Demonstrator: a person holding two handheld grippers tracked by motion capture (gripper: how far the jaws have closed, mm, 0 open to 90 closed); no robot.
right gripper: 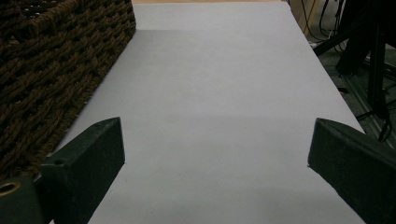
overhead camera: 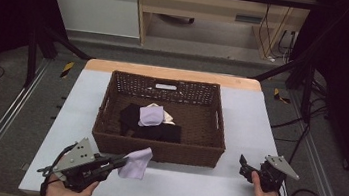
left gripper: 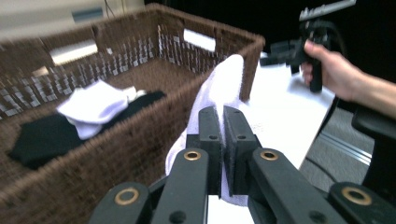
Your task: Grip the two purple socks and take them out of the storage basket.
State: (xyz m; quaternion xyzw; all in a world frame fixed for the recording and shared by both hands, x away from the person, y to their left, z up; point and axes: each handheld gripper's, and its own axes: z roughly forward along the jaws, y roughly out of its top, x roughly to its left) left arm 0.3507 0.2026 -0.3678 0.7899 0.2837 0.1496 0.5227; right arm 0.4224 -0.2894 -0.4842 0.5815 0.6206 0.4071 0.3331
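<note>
A pale grey table (overhead camera: 232, 185) carries a dark brown wicker basket (overhead camera: 106, 142) set toward its middle, its near wall facing the person; inside lie black garments (overhead camera: 132, 118) spread on the bottom with a folded pale lilac cloth (overhead camera: 151, 115) and a cream piece on top of them. In front of that near wall, just outside the basket, the left gripper (overhead camera: 122, 161) has its jaws pressed together on a pale lilac sock (overhead camera: 135, 163), which hangs from the pinch just above the tabletop; in the left gripper view the sock (left gripper: 224, 88) stands up between the closed black jaws and droops below them, level with the basket rim (left gripper: 210, 46). The right gripper (overhead camera: 244, 163) is held well apart at the table's right side over bare surface, jaws spread wide and holding nothing, as the right gripper view shows. Judging from this, the sock is headed into the basket, and the main risk is the rim: the drooping end hangs lower than the wall top, so a low carry could drag it against the rough weave, snag it and pull it out of the pinch. The grip also takes only a narrow fold of fabric, so a quick swing might let it slip free onto the table.
</note>
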